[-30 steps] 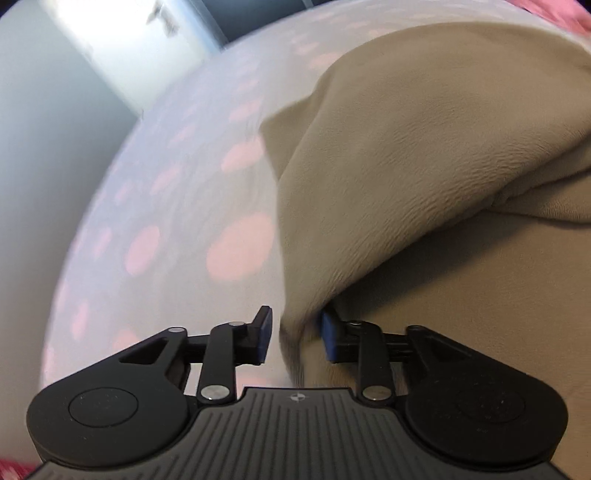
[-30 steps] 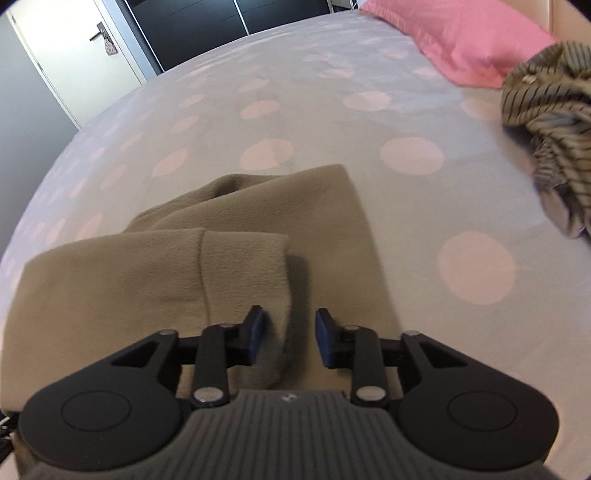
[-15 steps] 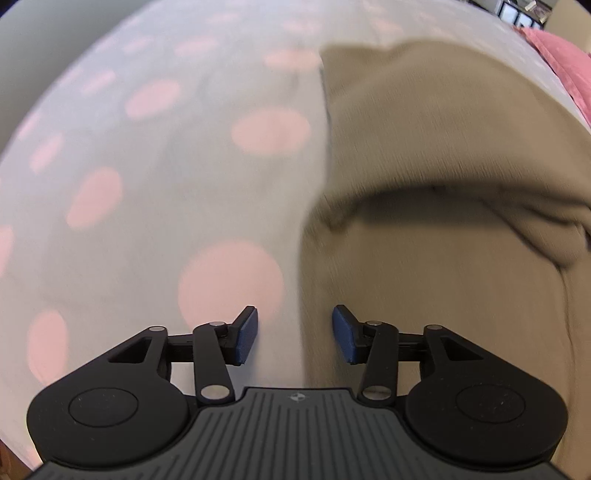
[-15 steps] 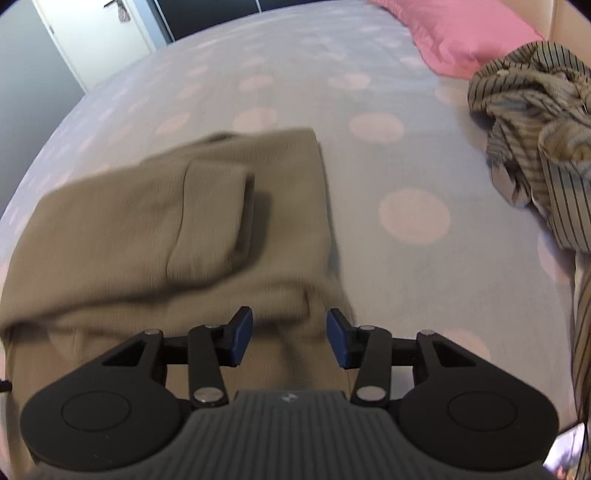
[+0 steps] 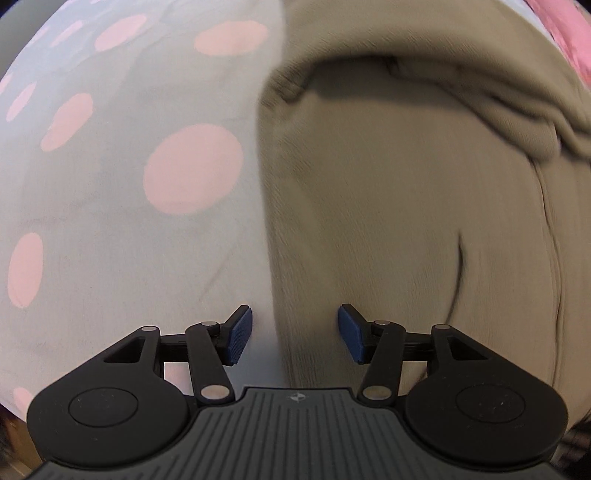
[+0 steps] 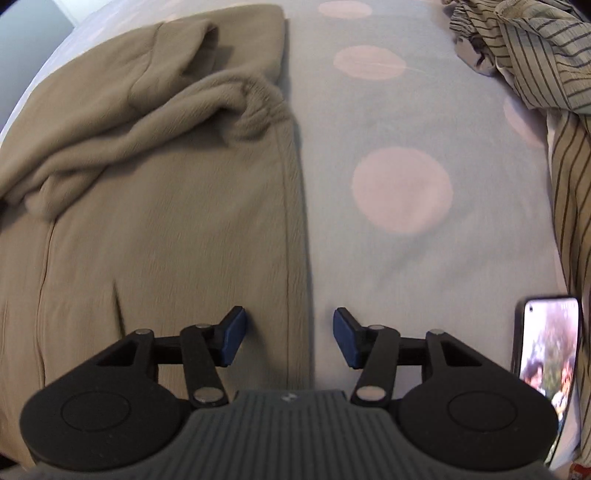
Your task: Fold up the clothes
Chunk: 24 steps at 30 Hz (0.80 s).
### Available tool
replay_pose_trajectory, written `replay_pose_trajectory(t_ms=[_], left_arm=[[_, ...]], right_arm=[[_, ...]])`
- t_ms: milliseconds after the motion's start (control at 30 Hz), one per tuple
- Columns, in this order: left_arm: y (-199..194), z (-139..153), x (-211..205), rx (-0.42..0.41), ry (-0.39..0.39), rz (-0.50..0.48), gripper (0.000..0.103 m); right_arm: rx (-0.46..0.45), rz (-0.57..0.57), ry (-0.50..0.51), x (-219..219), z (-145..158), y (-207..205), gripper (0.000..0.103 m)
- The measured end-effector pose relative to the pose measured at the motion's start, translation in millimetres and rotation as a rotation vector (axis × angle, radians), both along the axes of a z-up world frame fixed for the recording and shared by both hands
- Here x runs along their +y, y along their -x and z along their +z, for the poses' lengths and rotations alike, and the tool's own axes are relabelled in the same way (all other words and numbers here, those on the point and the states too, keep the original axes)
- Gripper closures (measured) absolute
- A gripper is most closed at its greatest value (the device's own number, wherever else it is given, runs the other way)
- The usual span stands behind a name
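1. While the left wrist view is partly blurred, it shows the left gripper [image 5: 294,334] with its jaws spread wide and nothing between them, hovering over the left edge of the tan garment [image 5: 424,206].
2. That garment lies flat on the bed sheet [image 5: 110,229], a pale sheet with pink dots, and fills the right part of this view; a bunched fold of its own cloth lies across its far end.
3. To the garment's left the sheet is bare, and at the garment's far right corner a strip of pink fabric [image 5: 561,33] shows, too blurred to identify.
4. From the right wrist view, the right gripper [image 6: 289,338] also has its jaws wide apart and empty, straddling the right edge of the tan garment [image 6: 166,229].
5. A rumpled sleeve-like fold [image 6: 155,122] lies across the garment's far half.
6. Well to the garment's right, a striped garment [image 6: 546,62] lies crumpled on the sheet [image 6: 369,110].
7. Near the striped cloth, right of the gripper, a phone [image 6: 546,354] lies with its screen lit.
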<state>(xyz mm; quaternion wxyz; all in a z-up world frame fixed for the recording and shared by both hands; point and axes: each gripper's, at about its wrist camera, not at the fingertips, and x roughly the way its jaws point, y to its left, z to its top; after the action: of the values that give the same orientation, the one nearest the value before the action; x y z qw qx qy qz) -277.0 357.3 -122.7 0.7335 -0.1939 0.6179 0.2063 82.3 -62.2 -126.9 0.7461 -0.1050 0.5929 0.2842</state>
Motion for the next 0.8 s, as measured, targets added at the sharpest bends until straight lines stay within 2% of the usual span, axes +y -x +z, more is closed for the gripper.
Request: replay_pose_trajectory(t_ms=[167, 233, 300, 333, 367, 400, 500, 567, 800], left_arm=[[9, -3, -21, 0.072, 0.008, -0.058, 0.053], [13, -5, -33, 0.112, 0.017, -0.091, 0.053], [17, -5, -47, 0.14, 0.009, -0.139, 0.057], [19, -4, -55, 0.146, -0.002, -0.167, 0.064], [20, -2, -61, 0.142, -0.022, -0.188, 0.07], [21, 1, -67, 0.138, -0.042, -0.21, 0.072], [25, 6, -78, 0.123, -0.078, -0.244, 0.084], [28, 10, -76, 0.107, -0.078, -0.226, 0.091], [31, 35, -71, -0.002, -0.081, -0.189, 0.095]], right_arm=[[0.067, 0.078, 0.048, -8, -3, 37, 0.047], [0.08, 0.125, 0.07, -9, -5, 52, 0.05], [0.075, 0.146, 0.071, -9, -4, 59, 0.064], [0.073, 0.157, 0.072, -9, -3, 62, 0.069], [0.069, 0.157, 0.067, -10, -1, 63, 0.081], [0.064, 0.156, 0.062, -10, 1, 63, 0.085], [0.049, 0.155, 0.043, -13, 10, 67, 0.089], [0.019, 0.17, 0.036, -14, 16, 73, 0.09], [-0.093, 0.212, -0.009, -11, 40, 85, 0.092]])
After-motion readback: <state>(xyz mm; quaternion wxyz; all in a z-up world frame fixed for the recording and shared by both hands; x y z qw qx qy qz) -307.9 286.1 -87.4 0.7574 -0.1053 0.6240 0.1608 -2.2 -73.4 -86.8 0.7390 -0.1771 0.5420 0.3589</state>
